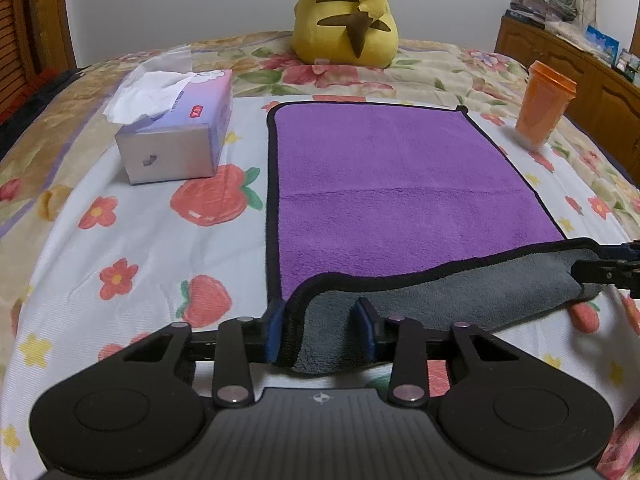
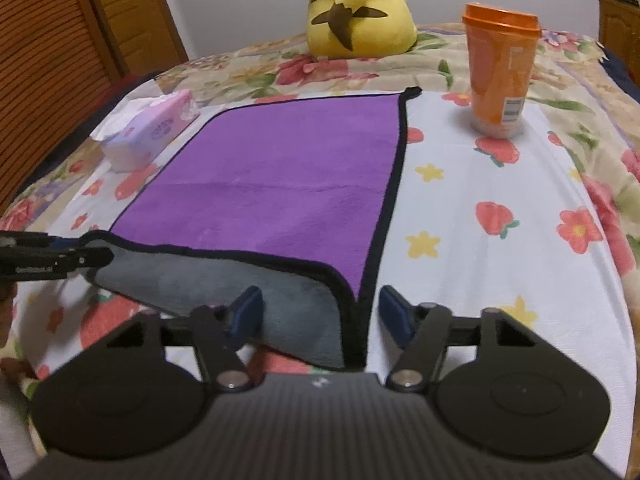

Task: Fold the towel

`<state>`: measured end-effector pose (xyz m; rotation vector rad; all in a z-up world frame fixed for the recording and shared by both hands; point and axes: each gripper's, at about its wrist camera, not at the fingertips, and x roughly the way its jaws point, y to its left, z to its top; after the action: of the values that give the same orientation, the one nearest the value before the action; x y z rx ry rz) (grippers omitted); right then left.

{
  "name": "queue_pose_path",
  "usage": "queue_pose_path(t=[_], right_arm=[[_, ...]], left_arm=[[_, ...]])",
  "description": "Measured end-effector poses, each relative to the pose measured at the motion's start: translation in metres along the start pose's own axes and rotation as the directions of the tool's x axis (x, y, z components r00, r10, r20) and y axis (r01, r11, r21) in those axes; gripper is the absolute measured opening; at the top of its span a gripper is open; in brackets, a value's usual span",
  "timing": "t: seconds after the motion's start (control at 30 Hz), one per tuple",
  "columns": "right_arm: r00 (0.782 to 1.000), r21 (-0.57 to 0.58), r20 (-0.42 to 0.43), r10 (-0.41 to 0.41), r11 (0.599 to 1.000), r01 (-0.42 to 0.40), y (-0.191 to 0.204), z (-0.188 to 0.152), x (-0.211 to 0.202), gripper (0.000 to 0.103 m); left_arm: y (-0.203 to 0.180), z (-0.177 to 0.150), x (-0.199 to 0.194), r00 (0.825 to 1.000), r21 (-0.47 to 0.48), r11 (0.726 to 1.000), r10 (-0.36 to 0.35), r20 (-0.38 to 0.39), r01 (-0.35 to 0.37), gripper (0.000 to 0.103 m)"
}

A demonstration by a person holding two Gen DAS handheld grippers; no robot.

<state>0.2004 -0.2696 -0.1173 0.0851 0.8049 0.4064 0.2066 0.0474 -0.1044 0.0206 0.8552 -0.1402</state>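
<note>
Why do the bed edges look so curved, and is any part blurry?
Left wrist view: the fisheye lens bows the bed; the orange cup is slightly smeared. Right wrist view: same bowing; the towel looks sharp, but the left gripper at the edge is soft.

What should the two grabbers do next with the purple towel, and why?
Probably close both grippers on the near edge. The left gripper and right gripper each stand open around a near corner of the towel, whose near edge is already lifted, showing its grey underside. The far half lies flat, so once pinched, that edge could be carried forward over it.
</note>
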Motion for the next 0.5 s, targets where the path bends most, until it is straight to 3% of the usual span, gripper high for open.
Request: queue_pose_path(t=[0.17, 0.23, 0.5], right_arm=[[1.0, -0.007, -0.014, 0.011, 1.0, -0.011, 0.0004, 0.001, 0.0002, 0.038], [1.0, -0.008, -0.017, 0.009, 1.0, -0.009, -0.0002, 0.0011, 0.0, 0.033], [1.0, -0.031, -0.02, 0.015, 0.999, -0.016, -0.0006, 0.0004, 0.0021, 0.02]], left_arm=[[-0.0014, 0.0003, -0.0014, 1.0, 0.0, 1.0, -0.016, -0.002, 0.016, 0.02], [-0.0011, 0.0007, -0.0025, 1.0, -0.007, 1.0, -0.027, -0.003, 0.027, 0.013], [-0.0022, 0.0014, -0.006, 0.999, -0.007, 0.999, -0.034, 0.01, 0.034, 0.01]])
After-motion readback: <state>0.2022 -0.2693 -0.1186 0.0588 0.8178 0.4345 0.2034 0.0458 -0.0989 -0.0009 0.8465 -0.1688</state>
